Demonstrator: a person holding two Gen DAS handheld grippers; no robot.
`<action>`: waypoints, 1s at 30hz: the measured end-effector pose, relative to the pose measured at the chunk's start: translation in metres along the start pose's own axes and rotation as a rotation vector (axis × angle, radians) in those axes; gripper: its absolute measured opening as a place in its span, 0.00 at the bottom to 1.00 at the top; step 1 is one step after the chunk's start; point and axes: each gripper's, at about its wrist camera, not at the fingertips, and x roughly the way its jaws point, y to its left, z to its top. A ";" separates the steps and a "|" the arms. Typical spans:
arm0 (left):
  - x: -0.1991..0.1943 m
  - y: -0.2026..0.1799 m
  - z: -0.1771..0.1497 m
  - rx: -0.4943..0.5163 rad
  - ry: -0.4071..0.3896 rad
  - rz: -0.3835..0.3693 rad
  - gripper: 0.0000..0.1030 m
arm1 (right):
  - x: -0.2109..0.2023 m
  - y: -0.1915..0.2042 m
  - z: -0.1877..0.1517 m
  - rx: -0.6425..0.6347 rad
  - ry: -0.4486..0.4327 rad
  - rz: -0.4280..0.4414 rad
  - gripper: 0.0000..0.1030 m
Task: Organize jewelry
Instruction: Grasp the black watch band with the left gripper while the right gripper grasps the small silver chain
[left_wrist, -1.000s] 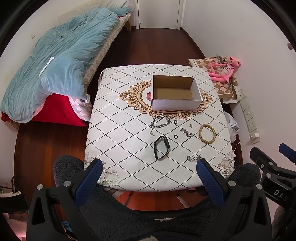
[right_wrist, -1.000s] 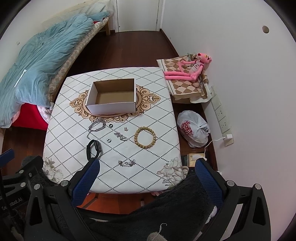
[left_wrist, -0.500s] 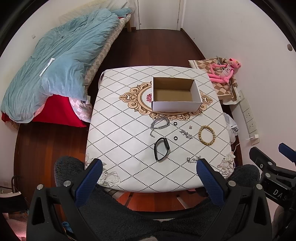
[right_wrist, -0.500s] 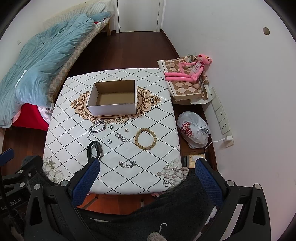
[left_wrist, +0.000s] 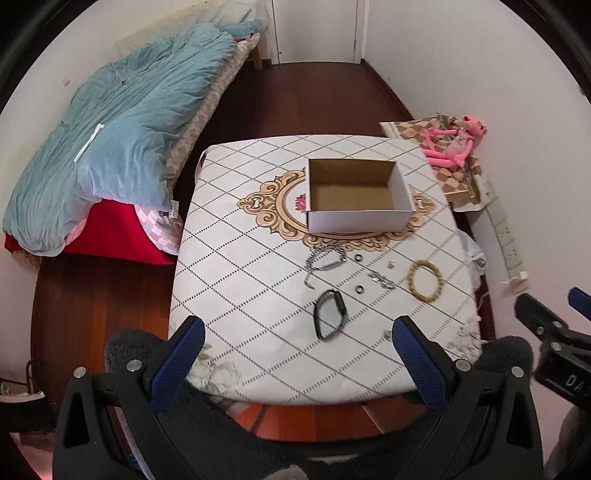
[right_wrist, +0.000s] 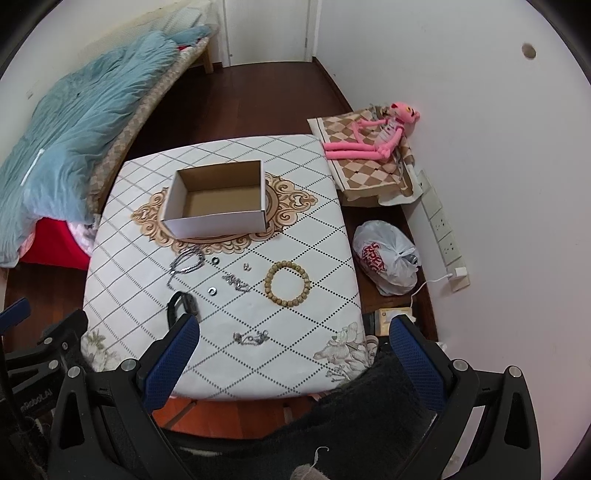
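Note:
An empty white cardboard box stands on the diamond-patterned table. In front of it lie a silver chain, two small dark rings, a wooden bead bracelet, a black band, a small silver piece and a silver clasp piece. My left gripper and right gripper hover above the table's near edge, both open and holding nothing.
A bed with a blue duvet lies to the left. A pink plush toy rests on a checkered cushion by the right wall. A white plastic bag sits on the floor beside wall sockets. Dark fuzzy fabric is below the grippers.
Both views have drifted slightly: the table and box now sit a little further from the cameras. The jewelry has not moved and both grippers stay open.

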 end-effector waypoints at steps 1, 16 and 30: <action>0.009 0.000 0.002 0.004 -0.005 0.017 1.00 | 0.011 -0.002 0.001 0.010 0.012 -0.003 1.00; 0.164 0.010 -0.022 -0.011 0.217 0.028 0.97 | 0.204 -0.014 -0.057 0.168 0.359 0.103 0.91; 0.217 -0.017 -0.029 0.051 0.264 -0.070 0.47 | 0.219 0.001 -0.060 0.153 0.364 0.153 0.79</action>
